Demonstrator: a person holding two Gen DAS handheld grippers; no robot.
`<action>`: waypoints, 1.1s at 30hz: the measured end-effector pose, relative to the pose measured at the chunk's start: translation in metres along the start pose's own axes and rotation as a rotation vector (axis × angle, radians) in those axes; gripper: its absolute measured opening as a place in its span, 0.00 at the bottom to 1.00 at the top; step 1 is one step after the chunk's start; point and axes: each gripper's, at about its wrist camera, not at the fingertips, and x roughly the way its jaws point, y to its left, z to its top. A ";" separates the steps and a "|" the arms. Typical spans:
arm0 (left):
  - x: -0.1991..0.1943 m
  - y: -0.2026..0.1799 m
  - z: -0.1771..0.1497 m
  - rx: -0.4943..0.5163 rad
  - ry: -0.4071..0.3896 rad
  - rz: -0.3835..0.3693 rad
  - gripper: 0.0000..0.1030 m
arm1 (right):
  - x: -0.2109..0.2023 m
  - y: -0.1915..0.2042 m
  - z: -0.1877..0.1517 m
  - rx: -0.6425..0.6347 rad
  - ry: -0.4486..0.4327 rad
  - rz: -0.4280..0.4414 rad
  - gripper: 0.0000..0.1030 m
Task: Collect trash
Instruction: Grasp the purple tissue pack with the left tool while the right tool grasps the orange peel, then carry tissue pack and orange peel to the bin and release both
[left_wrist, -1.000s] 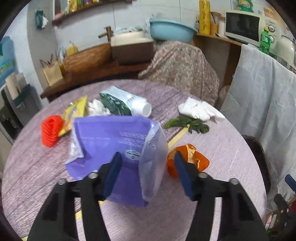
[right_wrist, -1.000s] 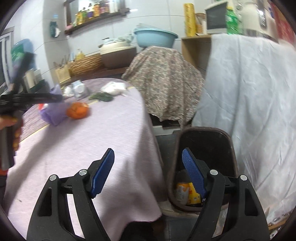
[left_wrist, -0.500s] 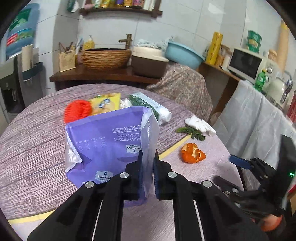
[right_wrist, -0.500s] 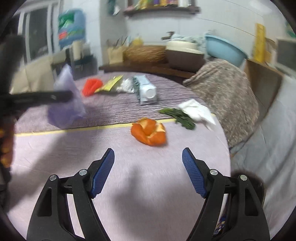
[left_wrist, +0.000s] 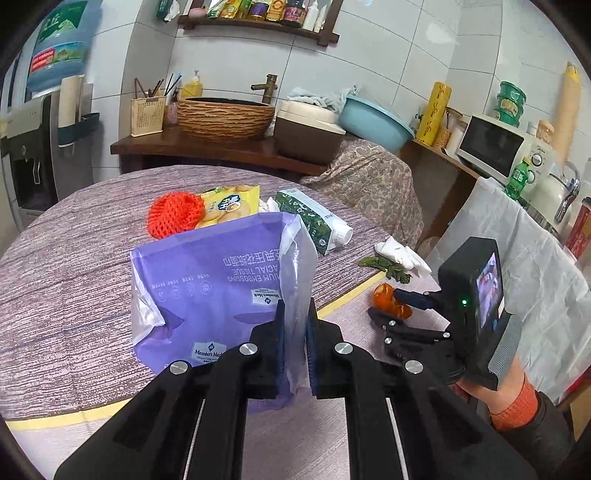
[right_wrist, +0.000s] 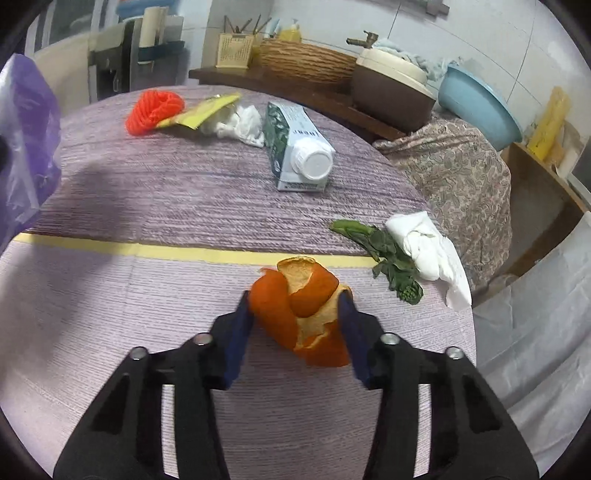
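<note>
My left gripper (left_wrist: 294, 325) is shut on the edge of a purple tissue bag (left_wrist: 207, 284) and holds it up above the round table. The bag also shows at the left edge of the right wrist view (right_wrist: 26, 155). My right gripper (right_wrist: 295, 317) is around an orange peel (right_wrist: 303, 310) on the table, its pads touching both sides of it. In the left wrist view the right gripper (left_wrist: 402, 306) sits at the peel (left_wrist: 388, 301).
On the table (right_wrist: 166, 192) lie a green milk carton (right_wrist: 295, 155), a red mesh net (right_wrist: 153, 109), a yellow snack wrapper (right_wrist: 201, 110), white tissues (right_wrist: 240, 123), a green leaf (right_wrist: 384, 251) and a white cloth (right_wrist: 424, 243). The table edge is at the right.
My left gripper closed on the purple bag and lifted it. My right gripper swung from the bin to the table and closed in around the orange peel.
</note>
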 end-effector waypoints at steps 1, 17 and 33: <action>0.001 0.000 0.000 0.000 0.003 -0.003 0.10 | 0.001 -0.002 -0.001 0.002 -0.001 0.003 0.32; -0.015 -0.038 -0.013 0.069 -0.010 -0.038 0.10 | -0.058 -0.016 -0.047 0.170 -0.129 0.116 0.17; 0.011 -0.197 -0.020 0.284 0.029 -0.319 0.10 | -0.151 -0.101 -0.177 0.450 -0.248 -0.028 0.17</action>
